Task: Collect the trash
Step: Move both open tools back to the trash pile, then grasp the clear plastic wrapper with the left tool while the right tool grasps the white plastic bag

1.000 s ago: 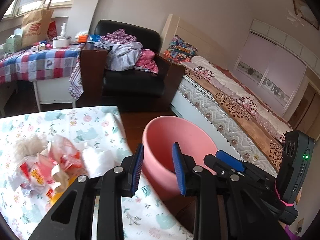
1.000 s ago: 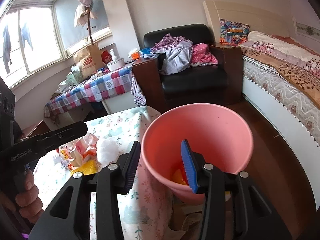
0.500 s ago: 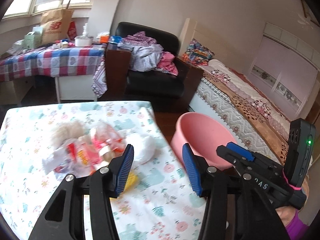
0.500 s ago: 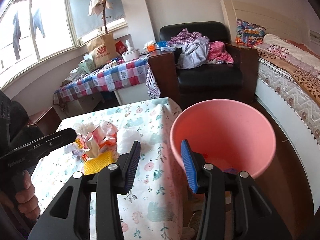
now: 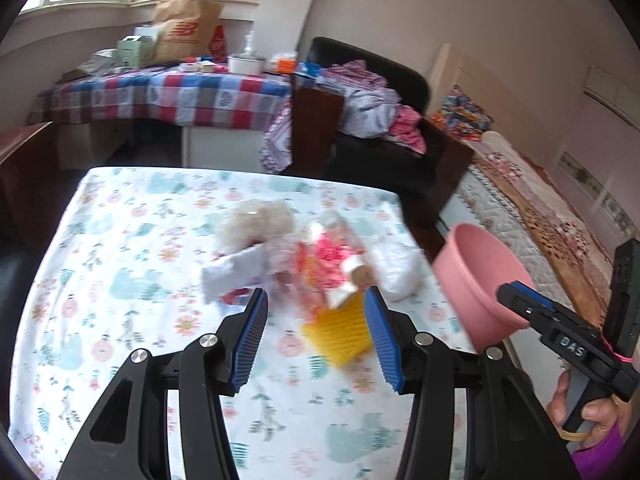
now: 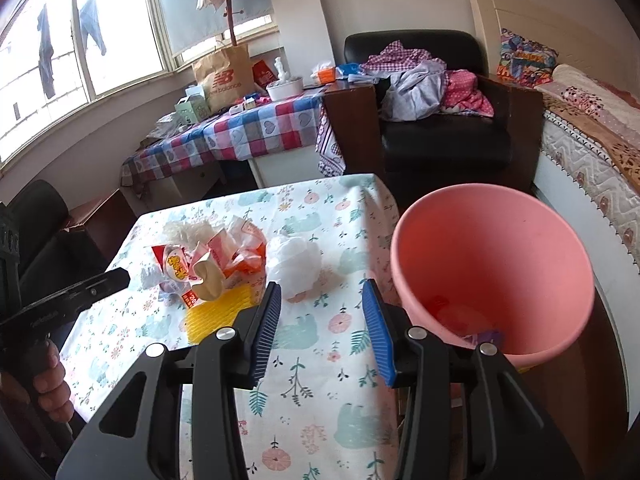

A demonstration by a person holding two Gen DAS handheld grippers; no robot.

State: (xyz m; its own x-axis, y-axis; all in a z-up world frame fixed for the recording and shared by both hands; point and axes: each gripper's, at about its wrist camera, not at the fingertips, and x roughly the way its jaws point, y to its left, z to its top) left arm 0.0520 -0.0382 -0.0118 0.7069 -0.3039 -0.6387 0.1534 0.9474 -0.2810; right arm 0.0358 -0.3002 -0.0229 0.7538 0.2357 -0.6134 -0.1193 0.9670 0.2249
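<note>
A heap of crumpled snack wrappers (image 5: 304, 264) (image 6: 212, 260) lies on the floral tablecloth (image 5: 132, 264). Beside it sit a white crumpled bag (image 5: 396, 268) (image 6: 294, 264) and a yellow mesh piece (image 5: 338, 332) (image 6: 220, 312). My left gripper (image 5: 316, 336) hovers open just short of the heap. The yellow piece lies between its tips, close to the right pad and not pinched. It shows from the side in the right wrist view as the left gripper (image 6: 116, 278). My right gripper (image 6: 322, 332) is open over bare cloth, holding nothing. A pink bin (image 6: 492, 272) (image 5: 480, 280) stands off the table's right edge.
Beyond the table are a checked-cloth table (image 6: 256, 128) with a paper bag and boxes, a black armchair (image 6: 440, 144) piled with clothes, and a bed (image 6: 592, 132) at right. A hand (image 5: 588, 412) holds the right gripper's handle.
The left gripper swung left from above the pink bin to the trash heap and its jaws spread wider. The right gripper also shifted left, so the bin now lies right of its fingers.
</note>
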